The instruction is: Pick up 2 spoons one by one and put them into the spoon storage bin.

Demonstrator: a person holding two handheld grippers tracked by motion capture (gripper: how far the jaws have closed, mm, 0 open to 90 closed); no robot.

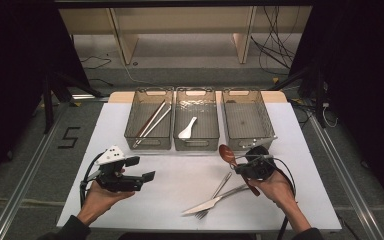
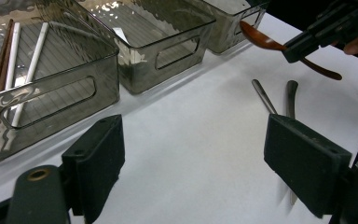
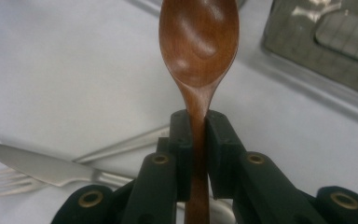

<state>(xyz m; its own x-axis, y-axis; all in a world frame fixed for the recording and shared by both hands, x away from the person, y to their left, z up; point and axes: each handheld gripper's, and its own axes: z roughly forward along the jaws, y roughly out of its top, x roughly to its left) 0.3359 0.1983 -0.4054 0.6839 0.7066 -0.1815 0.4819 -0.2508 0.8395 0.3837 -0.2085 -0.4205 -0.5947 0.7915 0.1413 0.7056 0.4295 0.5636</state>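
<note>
**Holding a wooden spoon clear of the table**

Pinching the wooden spoon (image 3: 199, 51) by its neck, my right jaws (image 3: 198, 140) are pressed onto the handle just below the bowl, one pad on each side. The bowl stands up past the tips, hollow face toward the camera that rides on that hand. From the high view the spoon (image 1: 226, 153) hangs above the table's (image 1: 110, 125) right half, its bowl just in front of the near wall of the right bin (image 1: 246, 120), and the handle runs back and down through the right gripper (image 1: 247, 165) toward the near edge.

My left jaws (image 2: 209, 168) are spread wide with nothing between the pads, only bare white table. That left gripper (image 1: 142, 170) sits over the near left part of the table and points toward the right side.

On the table toward the near edge, right of the middle, lie a steel knife (image 1: 215, 200) and a fork (image 1: 212, 197); they cross each other, handles toward the far right, blade and tines toward the near edge.

Three smoky clear bins stand side by side along the far edge. The left bin (image 1: 150, 135) holds chopsticks (image 1: 152, 122), laid slantwise. The middle bin (image 1: 196, 140) holds a white spoon (image 1: 187, 130).
</note>
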